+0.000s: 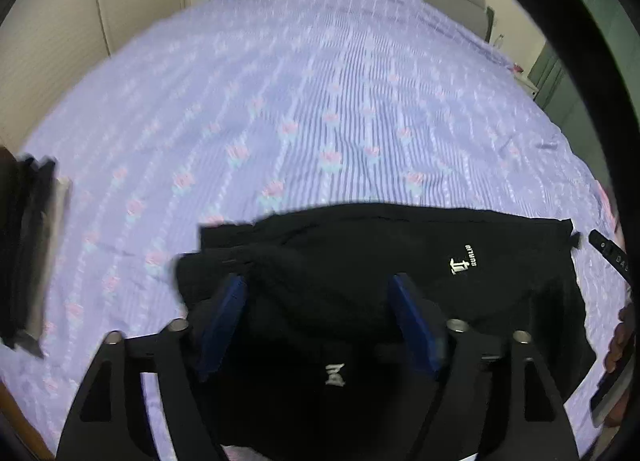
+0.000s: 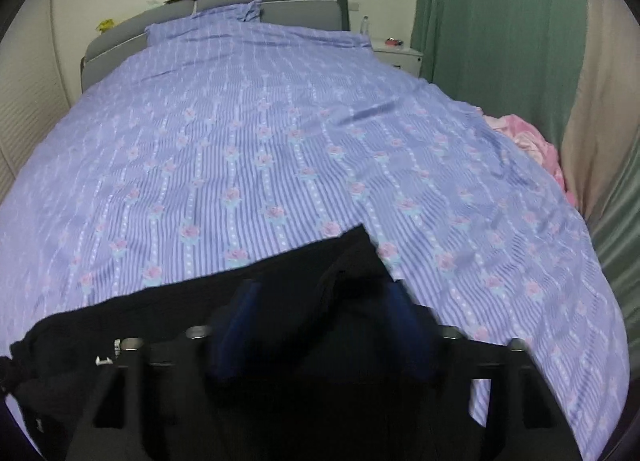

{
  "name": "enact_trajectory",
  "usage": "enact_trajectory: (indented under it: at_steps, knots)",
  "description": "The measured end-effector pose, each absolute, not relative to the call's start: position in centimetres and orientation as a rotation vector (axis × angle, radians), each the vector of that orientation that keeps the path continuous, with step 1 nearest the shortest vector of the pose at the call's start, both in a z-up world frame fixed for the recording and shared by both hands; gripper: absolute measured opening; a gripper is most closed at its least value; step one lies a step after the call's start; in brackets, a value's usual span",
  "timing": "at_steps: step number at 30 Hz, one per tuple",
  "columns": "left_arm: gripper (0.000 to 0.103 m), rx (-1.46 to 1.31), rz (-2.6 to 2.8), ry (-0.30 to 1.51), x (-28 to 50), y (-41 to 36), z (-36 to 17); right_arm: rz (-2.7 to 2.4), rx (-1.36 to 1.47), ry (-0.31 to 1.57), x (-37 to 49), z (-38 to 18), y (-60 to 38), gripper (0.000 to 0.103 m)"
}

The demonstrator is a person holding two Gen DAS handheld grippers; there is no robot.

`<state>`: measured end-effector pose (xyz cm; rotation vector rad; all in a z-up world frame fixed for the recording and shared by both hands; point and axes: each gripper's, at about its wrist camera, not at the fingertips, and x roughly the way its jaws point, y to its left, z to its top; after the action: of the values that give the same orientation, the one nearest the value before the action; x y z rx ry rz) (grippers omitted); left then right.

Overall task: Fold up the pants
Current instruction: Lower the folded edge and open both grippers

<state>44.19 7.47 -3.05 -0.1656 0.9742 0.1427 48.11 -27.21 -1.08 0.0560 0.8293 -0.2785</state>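
Observation:
Black pants (image 1: 400, 261) with a small white logo lie partly folded at the near edge of a bed. My left gripper (image 1: 318, 289) is open, its blue fingers (image 1: 226, 313) standing wide apart with bunched black fabric between and under them. In the right wrist view the same pants (image 2: 200, 313) spread across the lower frame. My right gripper (image 2: 324, 301) is open too, blue fingers (image 2: 240, 313) wide apart with a raised fold of black fabric between them. Neither pair of fingers clamps the cloth.
The bed has a purple striped cover with pink flowers (image 2: 280, 141), a grey headboard (image 2: 224, 1) and a pillow at the far end. A folded dark stack (image 1: 28, 245) lies at left. Green curtain (image 2: 500, 21), pink blanket (image 2: 536, 149) and white nightstand (image 2: 400, 55) stand at right.

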Motion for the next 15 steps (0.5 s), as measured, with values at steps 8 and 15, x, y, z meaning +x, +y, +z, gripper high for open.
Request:
enact_trajectory:
  at_steps: [8, 15]
  knots:
    - [0.098, 0.121, 0.005, 0.768, 40.6, 5.3, 2.2, -0.181, -0.058, 0.674, 41.5, 3.0, -26.0, 0.088]
    - [0.097, 0.368, -0.336, 0.788, 43.7, 0.1, 1.4, 0.037, -0.109, 0.694, 40.5, 2.8, -25.2, 0.091]
